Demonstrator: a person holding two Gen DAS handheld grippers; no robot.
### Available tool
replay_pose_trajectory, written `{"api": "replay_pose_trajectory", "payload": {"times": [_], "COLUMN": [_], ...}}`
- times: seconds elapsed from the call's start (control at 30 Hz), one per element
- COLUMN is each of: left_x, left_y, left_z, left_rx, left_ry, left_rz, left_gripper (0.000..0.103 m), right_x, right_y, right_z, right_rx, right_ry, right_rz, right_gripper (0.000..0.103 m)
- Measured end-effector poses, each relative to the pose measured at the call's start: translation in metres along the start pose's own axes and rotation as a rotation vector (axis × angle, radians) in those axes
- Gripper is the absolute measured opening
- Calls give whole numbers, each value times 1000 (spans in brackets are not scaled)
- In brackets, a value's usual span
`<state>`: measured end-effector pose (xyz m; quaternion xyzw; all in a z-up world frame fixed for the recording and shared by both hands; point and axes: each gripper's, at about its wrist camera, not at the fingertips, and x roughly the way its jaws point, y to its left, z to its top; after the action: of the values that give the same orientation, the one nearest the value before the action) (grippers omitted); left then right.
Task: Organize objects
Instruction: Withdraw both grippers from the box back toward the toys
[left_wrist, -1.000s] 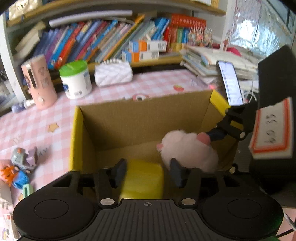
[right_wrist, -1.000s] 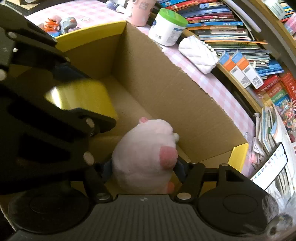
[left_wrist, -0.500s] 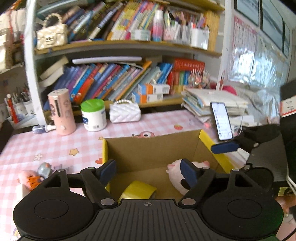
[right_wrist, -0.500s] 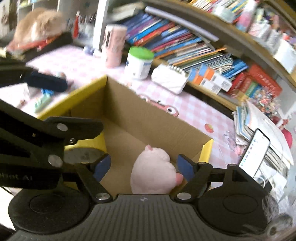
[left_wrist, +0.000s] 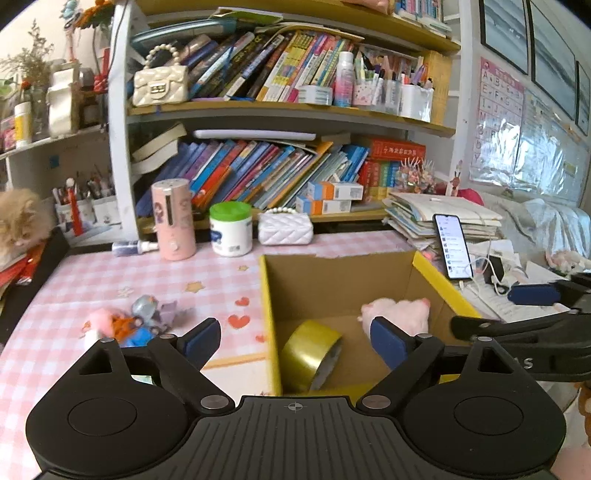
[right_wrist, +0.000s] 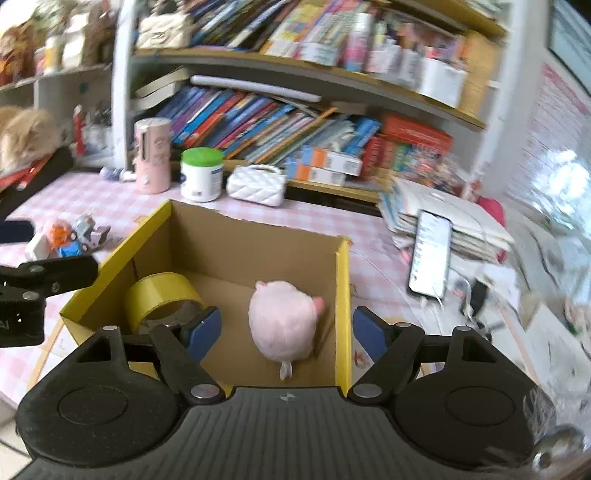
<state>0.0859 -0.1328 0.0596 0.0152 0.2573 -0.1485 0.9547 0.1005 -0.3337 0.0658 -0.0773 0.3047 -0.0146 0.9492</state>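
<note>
On wall chart (left_wrist: 499, 96): alphabet letters

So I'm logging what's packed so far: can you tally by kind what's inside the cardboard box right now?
Roll of yellow tape, lying in the yellow-edged cardboard box: 1
Pink plush toy, beside the roll: 1
Total: 2
Both the left gripper and right gripper hold nothing; the left's jaws are opening.
</note>
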Motion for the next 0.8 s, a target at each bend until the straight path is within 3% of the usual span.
{"api": "replay_pose_trajectory", "payload": {"times": [0.27, 0.43, 0.8], "left_x": [-21, -28, -44], "left_y": [11, 19, 45], "left_z": [-34, -57, -87], "left_rx": [21, 28, 18], "left_ry": [28, 78, 166], "left_rz": [22, 41, 70], "left_gripper": [91, 91, 91], "right_x": [-33, -39, -43], "right_y": [18, 38, 87], "right_z": [-38, -65, -95], "right_rx": [128, 184, 185], "right_ry": [-1, 43, 149], "right_rz": [-97, -139, -55], "right_gripper": [76, 76, 77]}}
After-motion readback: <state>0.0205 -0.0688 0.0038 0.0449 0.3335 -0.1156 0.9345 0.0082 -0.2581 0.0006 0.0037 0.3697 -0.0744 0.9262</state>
